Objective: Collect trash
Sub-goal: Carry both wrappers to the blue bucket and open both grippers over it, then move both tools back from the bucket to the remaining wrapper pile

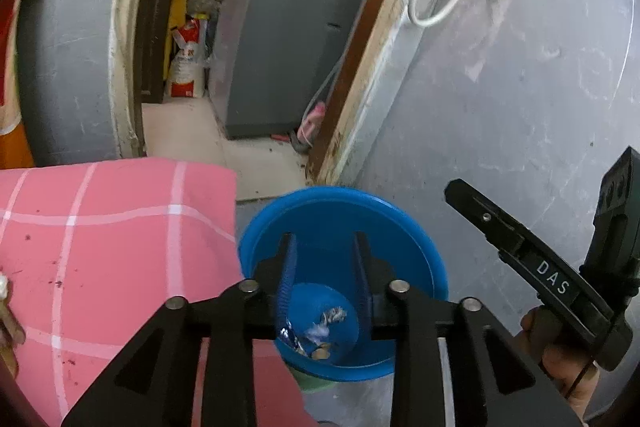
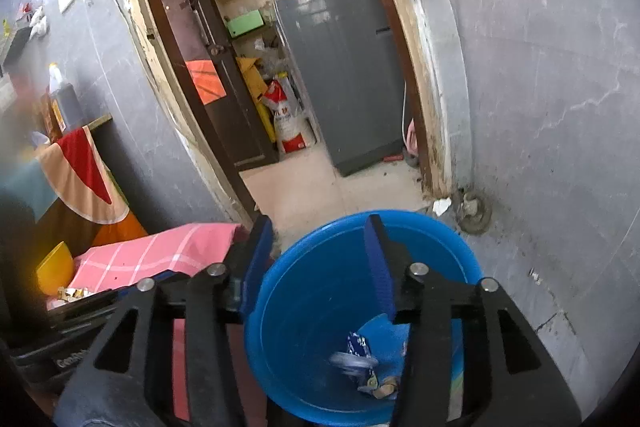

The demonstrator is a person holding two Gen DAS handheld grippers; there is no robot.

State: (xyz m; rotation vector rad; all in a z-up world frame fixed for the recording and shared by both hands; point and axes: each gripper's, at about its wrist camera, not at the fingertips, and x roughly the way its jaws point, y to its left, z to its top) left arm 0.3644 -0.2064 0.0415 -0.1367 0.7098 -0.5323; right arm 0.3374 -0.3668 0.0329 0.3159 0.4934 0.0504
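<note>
Left view first: my left gripper hangs over the blue bin, jaws apart with nothing between them, so whatever it carried looks dropped, I'd judge. Trash lies at the bin's bottom: crumpled wrappers, a foil scrap, something round and tan. The bin stands on the grey floor just right of the pink checked cloth, close enough that scraps from the cloth need only a short carry. On the right I see the right gripper's body, held in a hand.

Right view now: my right gripper is wide open and empty, one finger over the bin, the other left of the rim. Trash sits deep inside. A white scrap lies on the far floor by the doorframe, perhaps my next pickup. A yellow bowl sits at the far left.
</note>
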